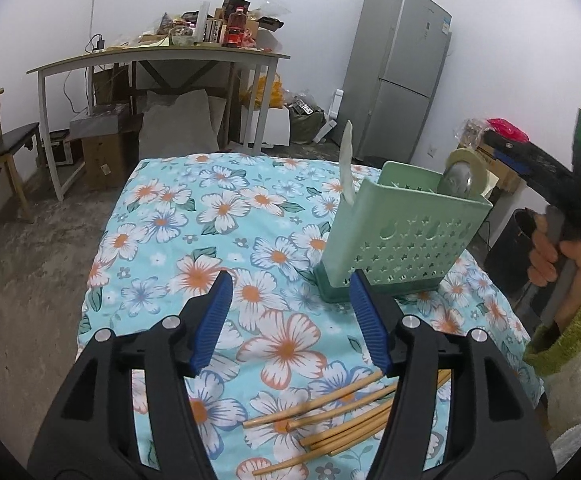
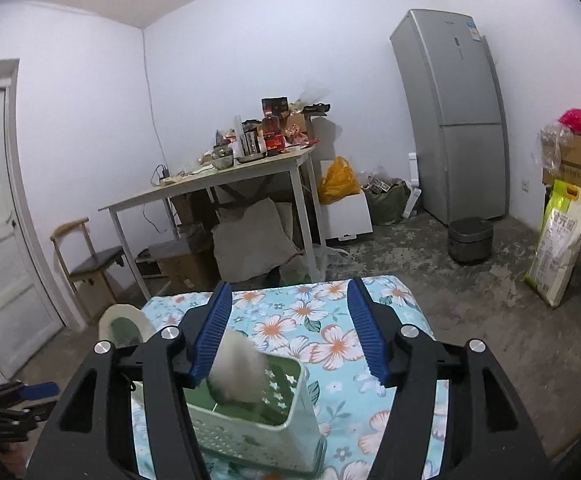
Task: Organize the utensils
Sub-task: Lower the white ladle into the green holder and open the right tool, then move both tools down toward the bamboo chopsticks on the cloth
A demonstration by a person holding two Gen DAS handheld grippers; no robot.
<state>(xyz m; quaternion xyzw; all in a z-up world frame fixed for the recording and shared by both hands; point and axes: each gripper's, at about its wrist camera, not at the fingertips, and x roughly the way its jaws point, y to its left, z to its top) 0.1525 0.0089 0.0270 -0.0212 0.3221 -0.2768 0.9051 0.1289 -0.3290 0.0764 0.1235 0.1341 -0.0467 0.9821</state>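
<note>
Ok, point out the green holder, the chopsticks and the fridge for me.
Green holder (image 1: 402, 240), left wrist view, on its perforated front wall.
Chopsticks (image 1: 330, 420), left wrist view, on the middle of the bundle lying on the cloth.
Fridge (image 2: 462, 120), right wrist view, on its door front.

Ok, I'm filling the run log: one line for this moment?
left gripper: open, above chopsticks | right gripper: open over green holder | blurred pale utensil in holder

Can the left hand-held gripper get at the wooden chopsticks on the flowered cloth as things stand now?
Probably yes. The left hand-held gripper is open with nothing between its jaws, and the chopsticks lie loose on the cloth just below it. The green holder stands farther off.
</note>
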